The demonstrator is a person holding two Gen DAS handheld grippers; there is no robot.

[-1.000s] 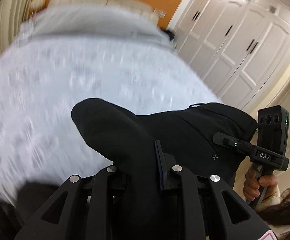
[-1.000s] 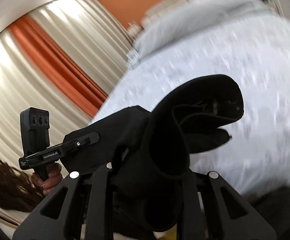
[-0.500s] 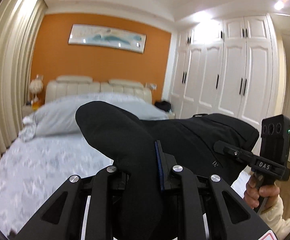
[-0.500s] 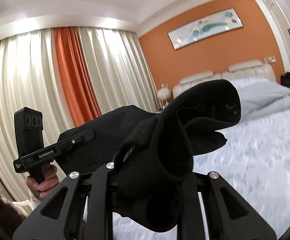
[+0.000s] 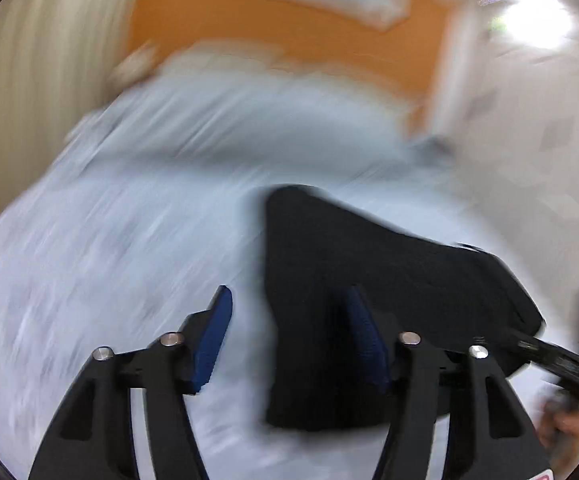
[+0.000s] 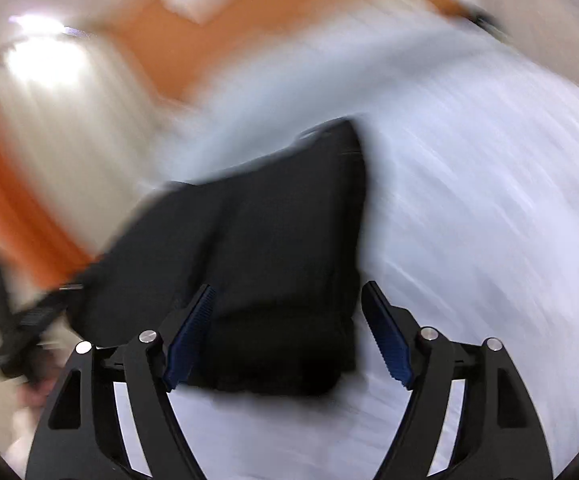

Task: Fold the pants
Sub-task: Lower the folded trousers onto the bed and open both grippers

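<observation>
Both views are bright and heavily motion-smeared: the bed [image 5: 137,240], orange wall [image 6: 217,24] and curtains streak into bands. Ceiling lights [image 5: 537,20] flare white. Only the tool frames stay sharp; fisheye edges darken.

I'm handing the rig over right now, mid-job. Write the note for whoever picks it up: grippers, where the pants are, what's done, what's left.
Left gripper: open, holding nothing.
Right gripper: open, holding nothing.
Black pants: lying in a folded bundle on the bed, in front of both grippers; frames are motion-blurred, so fold neatness can't be judged.
Done: pants folded over and let go on the bed.
Left: check the fold once steady; possibly another fold or smoothing.
</observation>
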